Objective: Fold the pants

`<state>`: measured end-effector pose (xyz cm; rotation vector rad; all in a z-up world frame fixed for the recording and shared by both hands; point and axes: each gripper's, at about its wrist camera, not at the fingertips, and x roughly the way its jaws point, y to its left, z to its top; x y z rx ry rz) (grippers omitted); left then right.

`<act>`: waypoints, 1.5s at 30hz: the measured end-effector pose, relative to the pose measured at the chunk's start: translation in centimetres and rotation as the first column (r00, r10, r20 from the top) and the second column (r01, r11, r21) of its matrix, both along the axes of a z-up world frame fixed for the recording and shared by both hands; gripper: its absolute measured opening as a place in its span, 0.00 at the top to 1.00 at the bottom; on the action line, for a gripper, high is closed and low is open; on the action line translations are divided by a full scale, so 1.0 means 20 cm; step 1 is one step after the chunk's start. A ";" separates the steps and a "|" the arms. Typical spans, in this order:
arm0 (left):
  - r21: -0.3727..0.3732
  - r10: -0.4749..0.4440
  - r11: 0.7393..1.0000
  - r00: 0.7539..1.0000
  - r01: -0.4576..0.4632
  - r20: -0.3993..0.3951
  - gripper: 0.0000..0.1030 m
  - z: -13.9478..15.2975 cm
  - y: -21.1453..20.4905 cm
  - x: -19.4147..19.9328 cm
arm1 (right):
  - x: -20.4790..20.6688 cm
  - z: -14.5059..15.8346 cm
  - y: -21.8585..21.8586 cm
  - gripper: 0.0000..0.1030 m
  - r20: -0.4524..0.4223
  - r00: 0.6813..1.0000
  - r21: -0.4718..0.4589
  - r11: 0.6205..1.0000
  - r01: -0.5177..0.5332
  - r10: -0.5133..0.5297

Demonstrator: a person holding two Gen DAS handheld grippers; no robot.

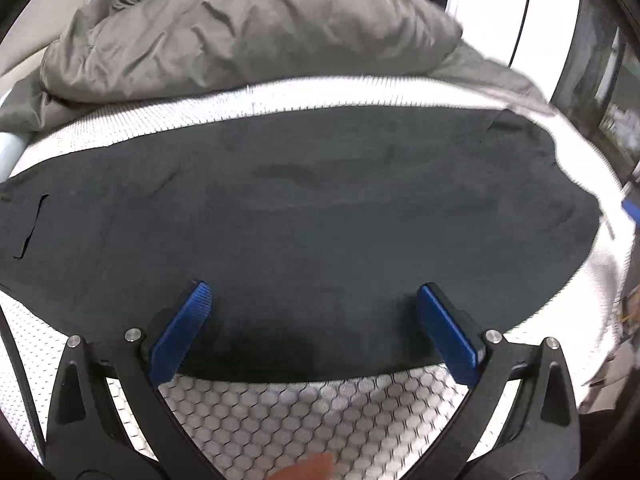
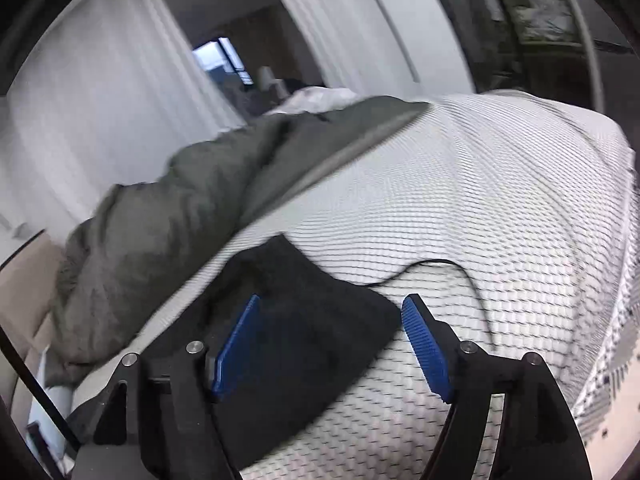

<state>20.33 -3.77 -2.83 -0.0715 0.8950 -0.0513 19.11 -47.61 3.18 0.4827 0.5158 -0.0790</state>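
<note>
Two grippers, each with black linkage arms and blue ribbed finger pads, are shown over a bed. Left wrist view: the left gripper (image 1: 314, 320) points forward and downward at the near hem of the pants (image 1: 304, 216), its jaws spread wide and holding nothing; both blue pads (image 1: 182, 334) sit over the dark cloth close to its near edge, though contact cannot be confirmed. The pants are a dark charcoal, matte, soft-looking fabric spread flat in a broad band across the mattress (image 1: 280, 412), with a slit-like pocket opening (image 1: 34, 226) near the left end and faint shallow creases across the middle. The mattress cover is white knit with a honeycomb pattern of grey hexagons, finer dotted weave toward its far edge. Beyond the pants lies a bulky grey-olive duvet (image 1: 248, 32), crumpled and thinly wrinkled like light woven shell fabric. Right wrist view: the right gripper (image 2: 332, 340) is tilted, so the bed runs diagonally; its jaws are likewise wide apart and empty, one pad over the dark end of the pants (image 2: 304, 332), the other over bare mattress (image 2: 480, 200). A thin black cord (image 2: 440, 264) curves across the white cover just beyond that end. The duvet (image 2: 168, 216) lies heaped along the far left side, with pale curtains (image 2: 100, 100) behind; the view is motion-blurred.
</note>
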 end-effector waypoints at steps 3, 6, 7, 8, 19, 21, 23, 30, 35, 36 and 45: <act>0.093 -0.007 0.996 0.997 0.014 -0.080 0.01 -0.09 -0.07 0.05 | 0.08 -0.03 0.13 0.27 -0.046 0.987 -0.020 0.987 -0.157 0.156; 0.127 -0.023 0.991 0.996 0.034 -0.090 0.01 -0.10 -0.09 0.03 | 0.17 -0.10 0.31 0.27 -0.142 0.943 -0.056 0.949 -0.310 0.299; 0.126 -0.023 0.991 0.995 0.035 -0.096 0.01 -0.10 -0.08 0.02 | 0.19 -0.13 0.37 0.27 -0.183 0.928 -0.086 0.935 -0.345 0.325; 0.117 -0.022 0.993 0.995 0.033 -0.094 0.01 -0.09 -0.07 0.01 | 0.20 -0.15 0.43 0.27 -0.214 0.917 -0.120 0.922 -0.368 0.338; -0.062 0.147 0.987 0.989 -0.146 0.005 0.01 0.09 0.42 -0.14 | 0.18 -0.18 0.67 0.27 -0.258 0.894 -0.239 0.872 -0.427 0.367; -0.097 0.218 0.971 0.976 -0.217 -0.002 0.01 0.08 0.56 -0.17 | 0.16 -0.20 0.77 0.27 -0.255 0.878 -0.242 0.853 -0.463 0.405; -0.110 0.280 0.953 0.960 -0.281 -0.020 0.01 0.06 0.68 -0.21 | 0.17 -0.22 0.91 0.27 -0.274 0.848 -0.258 0.814 -0.520 0.455; -0.086 0.502 0.859 0.864 -0.504 -0.041 0.01 -0.01 1.10 -0.34 | 0.10 -0.29 1.33 0.27 -0.328 0.738 -0.302 0.675 -0.673 0.590; -0.181 0.629 0.749 0.770 -0.637 -0.105 0.01 -0.09 1.42 -0.46 | 0.08 -0.35 1.45 0.25 -0.381 0.728 -0.353 0.638 -0.684 0.570; -0.212 0.639 0.733 0.761 -0.646 -0.111 0.01 -0.11 1.46 -0.47 | 0.09 -0.35 1.45 0.24 -0.381 0.732 -0.352 0.643 -0.680 0.565; -0.361 0.681 0.633 0.714 -0.685 -0.161 0.29 -0.16 1.77 -0.29 | 0.10 -0.37 1.47 0.21 -0.393 0.735 -0.369 0.637 -0.676 0.553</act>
